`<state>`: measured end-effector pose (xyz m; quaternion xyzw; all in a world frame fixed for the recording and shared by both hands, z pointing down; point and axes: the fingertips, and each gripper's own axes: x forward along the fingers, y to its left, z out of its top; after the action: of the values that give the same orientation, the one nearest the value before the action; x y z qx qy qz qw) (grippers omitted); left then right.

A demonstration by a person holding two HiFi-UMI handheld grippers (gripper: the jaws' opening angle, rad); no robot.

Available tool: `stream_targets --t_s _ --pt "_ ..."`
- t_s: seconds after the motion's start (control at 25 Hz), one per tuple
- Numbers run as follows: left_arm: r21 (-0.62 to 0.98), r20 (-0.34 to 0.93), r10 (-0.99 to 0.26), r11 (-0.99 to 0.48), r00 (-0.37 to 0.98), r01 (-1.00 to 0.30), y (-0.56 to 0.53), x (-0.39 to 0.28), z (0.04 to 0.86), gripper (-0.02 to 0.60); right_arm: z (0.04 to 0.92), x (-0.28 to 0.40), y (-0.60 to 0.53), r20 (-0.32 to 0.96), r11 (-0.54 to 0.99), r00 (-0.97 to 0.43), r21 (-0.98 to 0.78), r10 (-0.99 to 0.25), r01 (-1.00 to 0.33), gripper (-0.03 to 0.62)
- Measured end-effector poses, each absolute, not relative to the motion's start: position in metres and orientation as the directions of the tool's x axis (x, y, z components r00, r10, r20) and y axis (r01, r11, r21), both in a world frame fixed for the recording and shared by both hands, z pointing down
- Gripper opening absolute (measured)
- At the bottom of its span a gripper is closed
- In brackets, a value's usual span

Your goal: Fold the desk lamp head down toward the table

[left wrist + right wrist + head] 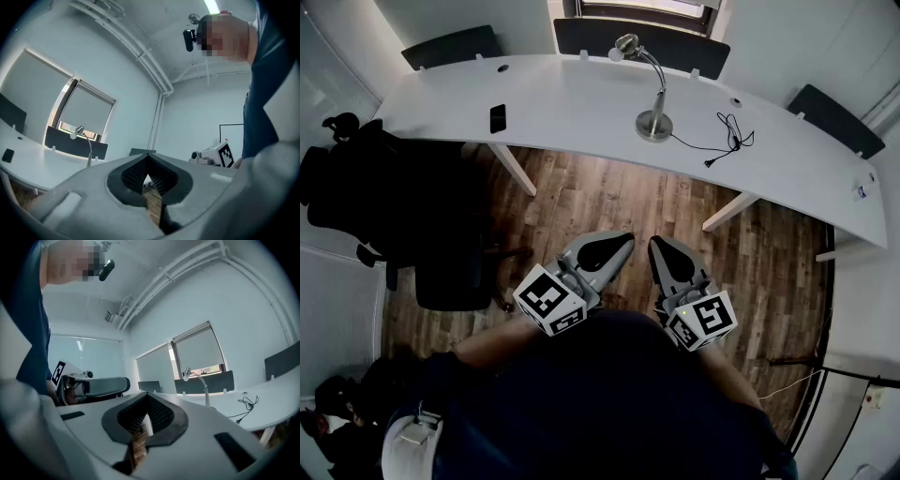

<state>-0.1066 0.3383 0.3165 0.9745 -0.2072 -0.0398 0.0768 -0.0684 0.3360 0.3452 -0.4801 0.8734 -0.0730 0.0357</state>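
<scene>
I hold my left gripper (619, 246) and right gripper (662, 249) closed and empty. The silver gooseneck desk lamp (654, 124) stands well ahead on the white curved surface (562, 112), nearer my right.

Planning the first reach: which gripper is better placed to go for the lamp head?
Left, slightly: the lamp head lines up with the left gripper, its base with the right gripper. Both are shut, empty, far from the desk.

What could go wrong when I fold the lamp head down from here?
The left claw and right claw are shut, so they may just knock the lamp head instead of gripping it. The lamp stands free on a small round base and could tip or slide. Its loose cord beside the base could snag.
</scene>
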Motion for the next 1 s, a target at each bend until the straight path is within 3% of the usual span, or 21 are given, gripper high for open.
stream_targets --t_s 1.0 --pt "0.167 -0.011 -0.526 -0.839 0.850 -0.517 0.319 -0.071 0.339 0.006 0.375 -0.014 0.320 0.024 0.535 -0.552 -0.211 -0.834 -0.818 0.011"
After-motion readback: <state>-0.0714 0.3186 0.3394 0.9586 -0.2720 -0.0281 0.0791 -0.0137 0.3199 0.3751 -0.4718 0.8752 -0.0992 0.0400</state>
